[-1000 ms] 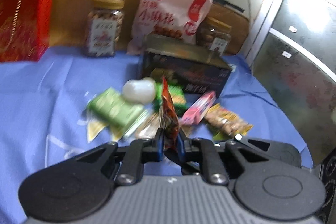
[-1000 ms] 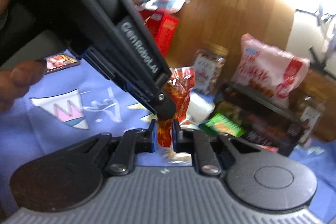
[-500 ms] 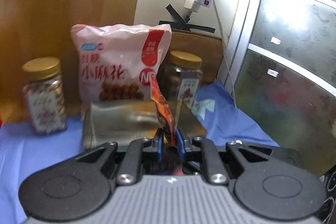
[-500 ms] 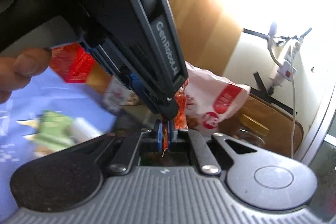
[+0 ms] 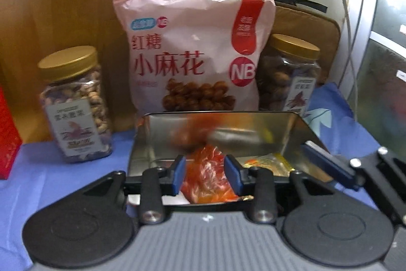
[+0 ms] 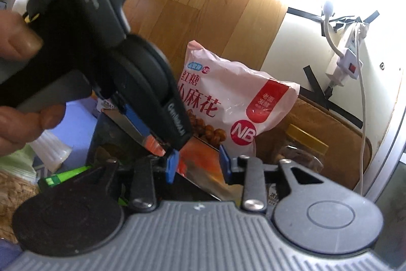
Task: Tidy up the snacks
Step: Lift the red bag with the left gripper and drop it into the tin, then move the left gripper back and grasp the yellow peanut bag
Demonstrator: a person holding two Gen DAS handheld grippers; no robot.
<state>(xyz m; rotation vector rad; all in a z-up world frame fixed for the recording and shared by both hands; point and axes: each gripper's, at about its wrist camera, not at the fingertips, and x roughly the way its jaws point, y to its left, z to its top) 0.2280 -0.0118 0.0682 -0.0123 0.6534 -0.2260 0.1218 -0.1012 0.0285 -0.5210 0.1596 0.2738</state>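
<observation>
An open metal tin [image 5: 291, 130] stands on the blue cloth. A red-orange snack packet [image 5: 206, 177] lies in it, beside a yellow packet [image 5: 269, 161]. My left gripper [image 5: 205, 175] is open above the tin, its blue pads either side of the red packet and apart from it. My right gripper [image 6: 196, 166] is open too, over the same tin [image 6: 119, 123]; the red packet [image 6: 198, 161] shows between its pads. The left gripper's body [image 6: 142, 83] crosses the right wrist view, and the right gripper's finger [image 5: 327, 164] shows in the left wrist view.
Behind the tin stand a big pink snack bag [image 5: 192, 52] and two gold-lidded jars [image 5: 73, 103] [image 5: 289, 73]. A red box [image 5: 6, 141] is at far left. Green packets [image 6: 63, 177] lie left of the tin. A glass door [image 5: 385, 55] is at right.
Both grippers held the red packet and carried it from the snack pile to above the tin. Both have now opened, and the packet lies in the tin.
</observation>
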